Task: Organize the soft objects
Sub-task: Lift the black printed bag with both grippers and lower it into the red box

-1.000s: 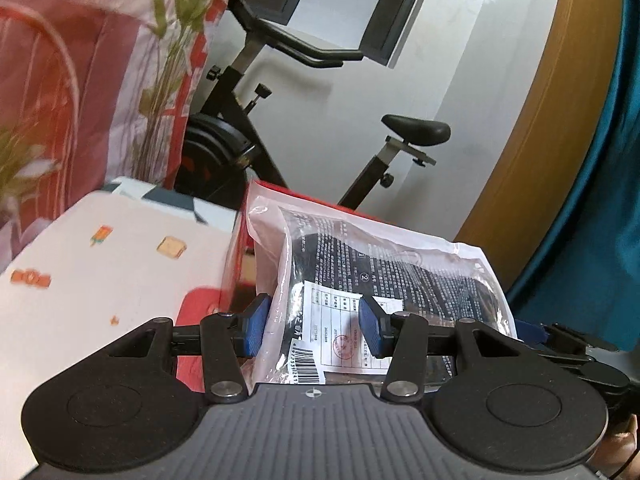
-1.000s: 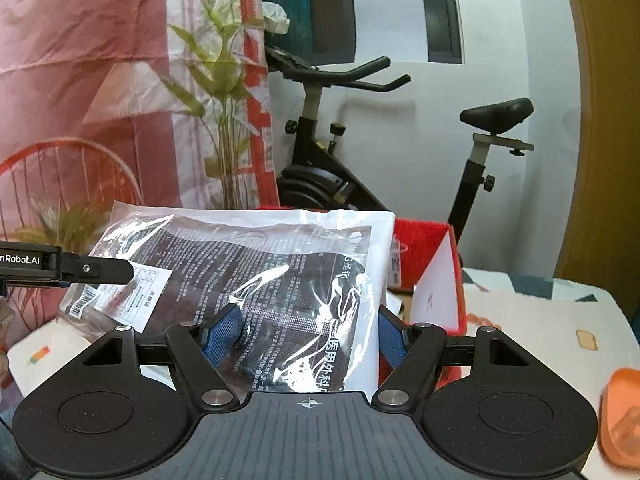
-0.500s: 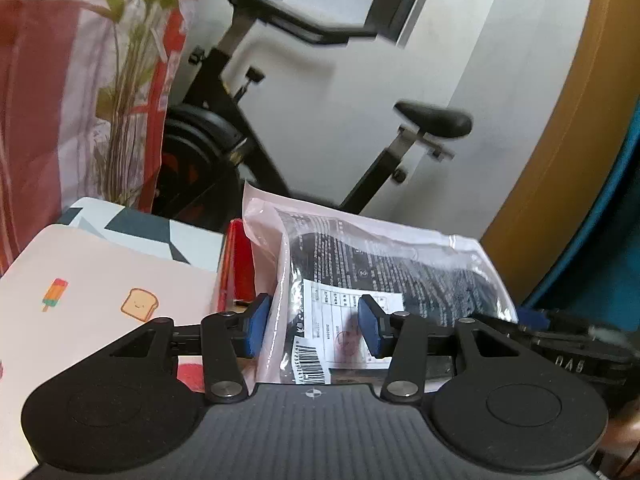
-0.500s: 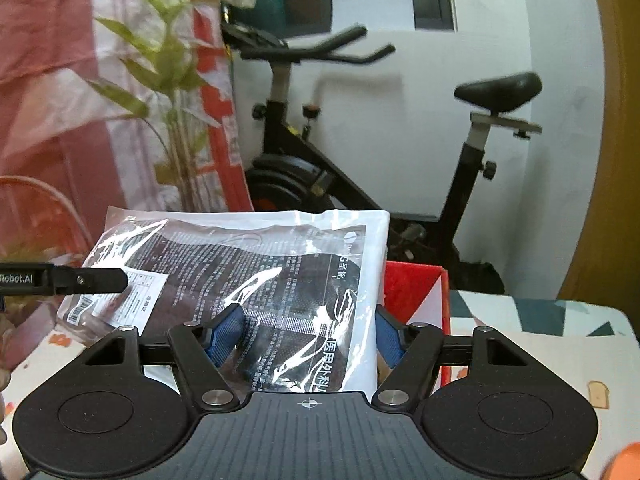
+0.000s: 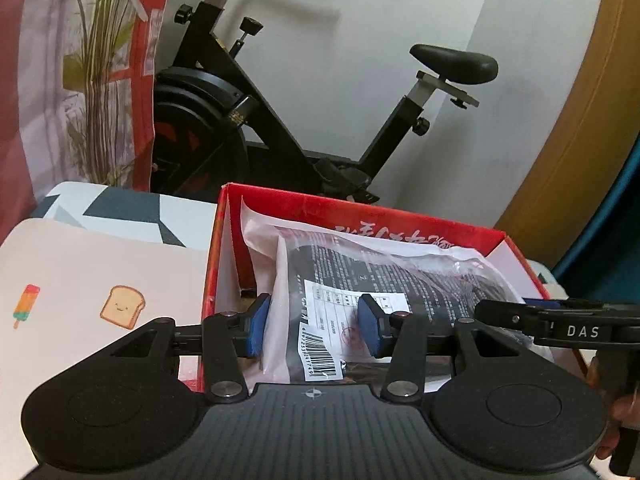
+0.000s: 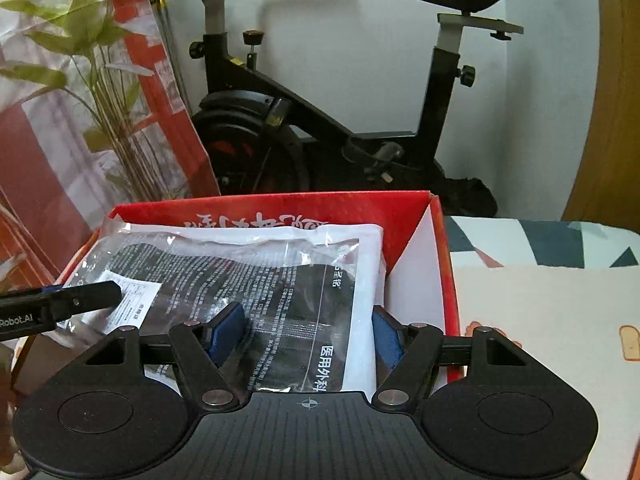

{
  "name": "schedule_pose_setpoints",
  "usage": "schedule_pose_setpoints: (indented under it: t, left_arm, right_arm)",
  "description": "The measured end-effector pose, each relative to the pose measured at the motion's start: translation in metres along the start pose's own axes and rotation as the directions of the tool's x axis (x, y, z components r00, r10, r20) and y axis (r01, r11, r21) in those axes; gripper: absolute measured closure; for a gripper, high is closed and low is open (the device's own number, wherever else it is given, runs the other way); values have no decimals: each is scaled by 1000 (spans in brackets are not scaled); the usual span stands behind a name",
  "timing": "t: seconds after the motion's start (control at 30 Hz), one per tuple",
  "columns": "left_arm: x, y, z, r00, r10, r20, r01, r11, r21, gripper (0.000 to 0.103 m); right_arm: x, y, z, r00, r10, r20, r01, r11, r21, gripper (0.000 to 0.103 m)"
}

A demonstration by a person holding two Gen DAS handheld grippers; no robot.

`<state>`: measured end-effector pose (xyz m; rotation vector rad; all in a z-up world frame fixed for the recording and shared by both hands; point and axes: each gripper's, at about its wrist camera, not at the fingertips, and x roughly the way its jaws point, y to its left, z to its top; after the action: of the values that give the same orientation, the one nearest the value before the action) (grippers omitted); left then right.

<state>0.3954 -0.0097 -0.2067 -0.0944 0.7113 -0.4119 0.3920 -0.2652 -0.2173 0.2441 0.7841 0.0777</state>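
Clear plastic packet of dark printed fabric (image 5: 384, 280) held over the red cardboard box (image 5: 420, 232).
Our left gripper (image 5: 314, 326) and right gripper (image 6: 308, 336) both pinch its near edge; the floppy far edge may catch the box wall.

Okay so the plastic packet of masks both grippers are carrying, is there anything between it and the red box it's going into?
Nothing visible blocks it. The packet of masks, shut in both the left gripper and the right gripper, already hangs over the open top of the red box. The box has no lid on it; its floor under the packet is hidden.
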Motion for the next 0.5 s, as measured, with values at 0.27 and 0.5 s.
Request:
schedule_pose_setpoints:
  t: [0.27,0.5]
  left_arm:
    - [-14,-4,3,1000,-5,30,4,999,50,48]
    - [-47,-25,0,995,0,103,-13,993,120,48]
  right_arm:
    - [-9,4,3,998,-30,56,34,998,-57,35]
    - [-45,20,0,991,-22,128,40,989,-140,35]
